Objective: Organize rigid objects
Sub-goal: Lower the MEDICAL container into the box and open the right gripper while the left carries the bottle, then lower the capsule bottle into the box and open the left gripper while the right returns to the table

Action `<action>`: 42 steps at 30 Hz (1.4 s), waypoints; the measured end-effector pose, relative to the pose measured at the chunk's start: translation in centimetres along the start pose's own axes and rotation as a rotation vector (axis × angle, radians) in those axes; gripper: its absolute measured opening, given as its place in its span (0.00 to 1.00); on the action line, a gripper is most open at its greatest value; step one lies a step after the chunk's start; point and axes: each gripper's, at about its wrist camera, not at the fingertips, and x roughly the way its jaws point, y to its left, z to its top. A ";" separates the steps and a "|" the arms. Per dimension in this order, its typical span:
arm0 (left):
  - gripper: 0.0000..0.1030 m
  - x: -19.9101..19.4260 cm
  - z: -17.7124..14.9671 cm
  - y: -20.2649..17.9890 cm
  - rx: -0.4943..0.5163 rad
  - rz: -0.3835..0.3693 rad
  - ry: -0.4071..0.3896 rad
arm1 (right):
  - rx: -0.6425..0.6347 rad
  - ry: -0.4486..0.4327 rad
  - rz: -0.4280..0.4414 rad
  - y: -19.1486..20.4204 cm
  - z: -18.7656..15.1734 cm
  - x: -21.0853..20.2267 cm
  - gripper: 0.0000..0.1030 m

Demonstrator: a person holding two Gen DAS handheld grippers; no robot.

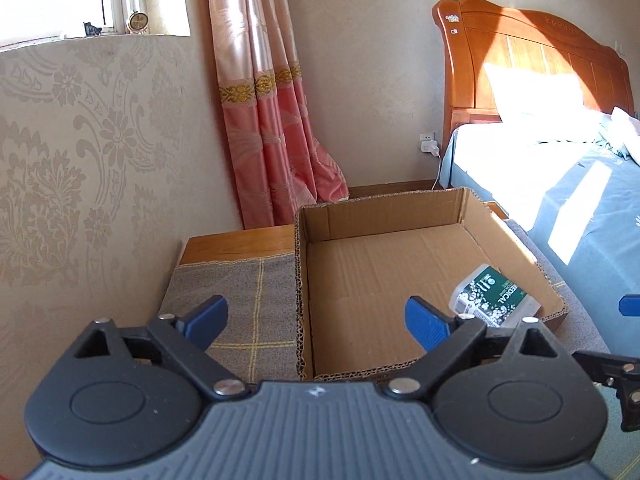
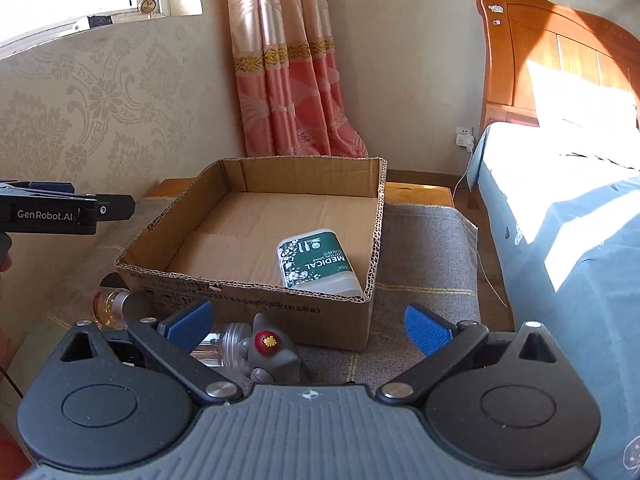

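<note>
An open cardboard box (image 2: pixel 256 296) stands on a cloth-covered low table; it also shows in the left wrist view (image 1: pixel 304 280). A clear cotton-swab box with a green label (image 2: pixel 316 264) lies inside near the front right corner, also seen in the left wrist view (image 1: pixel 492 296). In front of the box lie a grey toy figure with a red spot (image 2: pixel 272 356), a clear jar (image 2: pixel 224 348) and a small amber bottle (image 2: pixel 112 304). My right gripper (image 2: pixel 308 324) is open just above the toy. My left gripper (image 1: pixel 316 316) is open and empty over the box's left wall.
The grey checked cloth (image 1: pixel 236 292) covers the wooden table (image 1: pixel 236 240). A bed with blue sheets (image 2: pixel 568 248) and wooden headboard (image 1: pixel 532 64) stands close on the right. A papered wall (image 1: pixel 80 160) is on the left, a pink curtain (image 2: pixel 296 80) behind.
</note>
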 end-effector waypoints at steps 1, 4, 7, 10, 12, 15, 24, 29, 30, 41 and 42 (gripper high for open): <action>0.93 0.2 -0.6 0.6 -0.018 0.004 0.014 | -0.002 0.000 0.004 0.0 -0.1 -0.1 1.00; 0.94 0.9 -3.0 2.4 -0.088 -0.019 0.068 | -0.013 -0.005 0.017 0.4 -0.6 -0.3 1.00; 0.95 2.2 -6.1 3.5 -0.156 -0.014 0.138 | -0.022 -0.010 0.033 0.5 -1.2 -0.6 1.00; 0.95 2.7 -8.4 3.9 -0.212 -0.017 0.166 | -0.020 0.000 0.053 0.5 -1.7 -0.5 1.00; 0.95 2.9 -9.0 4.2 -0.258 -0.048 0.156 | -0.021 0.010 0.058 0.6 -2.0 -0.4 1.00; 0.95 3.6 -9.2 4.6 -0.320 -0.075 0.153 | -0.018 0.024 0.056 0.6 -2.4 0.0 1.00; 0.95 6.3 -8.8 4.4 -0.279 -0.042 0.170 | -0.045 0.054 0.058 1.6 -2.5 0.9 1.00; 0.92 6.2 -8.6 3.9 -0.234 -0.036 0.174 | -0.064 0.060 0.051 2.3 -2.6 1.0 1.00; 0.92 6.1 -8.5 3.8 -0.218 -0.032 0.176 | -0.067 0.059 0.051 2.4 -2.7 1.0 1.00; 0.92 1.0 -2.5 2.9 -0.100 -0.076 0.059 | -0.105 0.072 0.061 2.8 -3.0 1.2 1.00; 0.92 0.9 -1.5 2.5 -0.078 -0.081 0.046 | -0.114 0.072 0.061 2.9 -3.0 1.2 1.00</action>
